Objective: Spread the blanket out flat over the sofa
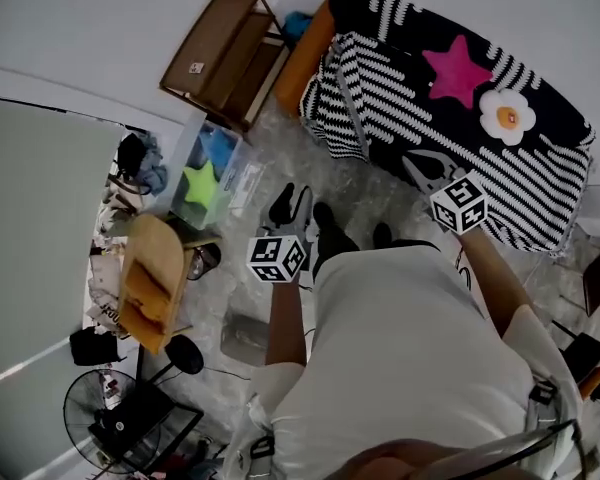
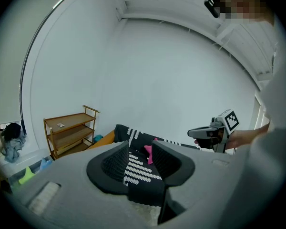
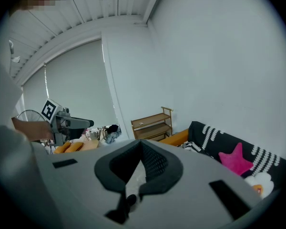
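Blanket (image 1: 450, 118), black with white stripes, a pink star and an egg patch, lies draped over the sofa (image 1: 305, 58), with its striped end by the orange arm rumpled and folded. My left tongs (image 2: 139, 150) stand wide apart with nothing in them, and the blanket is well beyond their tips. My right tongs (image 3: 142, 144) have their tips together and are empty. A wooden shelf (image 1: 225, 48) stands just beside the sofa.

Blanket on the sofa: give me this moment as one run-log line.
blanket: over sofa, one end bunched | left gripper: fingers apart, empty | right gripper: fingers together, empty | both clear of blanket
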`<action>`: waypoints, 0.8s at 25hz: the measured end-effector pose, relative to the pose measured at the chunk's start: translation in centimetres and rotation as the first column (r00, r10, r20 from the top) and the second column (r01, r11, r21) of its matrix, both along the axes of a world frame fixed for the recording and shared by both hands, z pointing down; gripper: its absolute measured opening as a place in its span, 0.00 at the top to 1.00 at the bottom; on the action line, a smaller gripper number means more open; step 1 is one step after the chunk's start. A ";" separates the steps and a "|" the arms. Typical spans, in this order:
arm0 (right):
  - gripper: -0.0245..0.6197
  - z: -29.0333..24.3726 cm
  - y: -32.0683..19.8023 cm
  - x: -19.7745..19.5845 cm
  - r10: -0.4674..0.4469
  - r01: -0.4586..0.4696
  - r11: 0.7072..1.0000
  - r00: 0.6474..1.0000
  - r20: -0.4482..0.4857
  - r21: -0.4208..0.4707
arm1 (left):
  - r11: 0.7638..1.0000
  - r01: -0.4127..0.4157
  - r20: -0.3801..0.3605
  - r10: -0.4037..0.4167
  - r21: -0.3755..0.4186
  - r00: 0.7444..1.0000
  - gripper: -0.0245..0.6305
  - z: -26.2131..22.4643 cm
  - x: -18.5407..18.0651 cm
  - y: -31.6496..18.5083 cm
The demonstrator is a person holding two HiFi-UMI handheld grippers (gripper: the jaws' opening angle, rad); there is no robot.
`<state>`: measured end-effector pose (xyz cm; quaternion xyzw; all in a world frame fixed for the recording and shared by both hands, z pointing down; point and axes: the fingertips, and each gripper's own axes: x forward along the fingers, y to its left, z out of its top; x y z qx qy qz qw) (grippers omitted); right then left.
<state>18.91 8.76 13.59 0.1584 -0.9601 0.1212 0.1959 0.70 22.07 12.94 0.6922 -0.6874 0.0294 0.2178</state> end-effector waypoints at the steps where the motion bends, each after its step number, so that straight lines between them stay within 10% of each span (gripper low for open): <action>1: 0.96 0.2 -0.3 -0.5 0.008 -0.008 1.000 1.000 -0.004 -0.003 | 1.000 -0.010 0.000 0.010 -0.003 1.000 0.73 0.1 -0.7 -0.5; 20: 0.96 5.4 -7.2 -9.2 0.308 -0.315 0.943 0.948 -0.079 -0.106 | 0.933 -0.341 -0.038 0.339 -0.112 0.940 0.72 6.3 -10.8 -13.8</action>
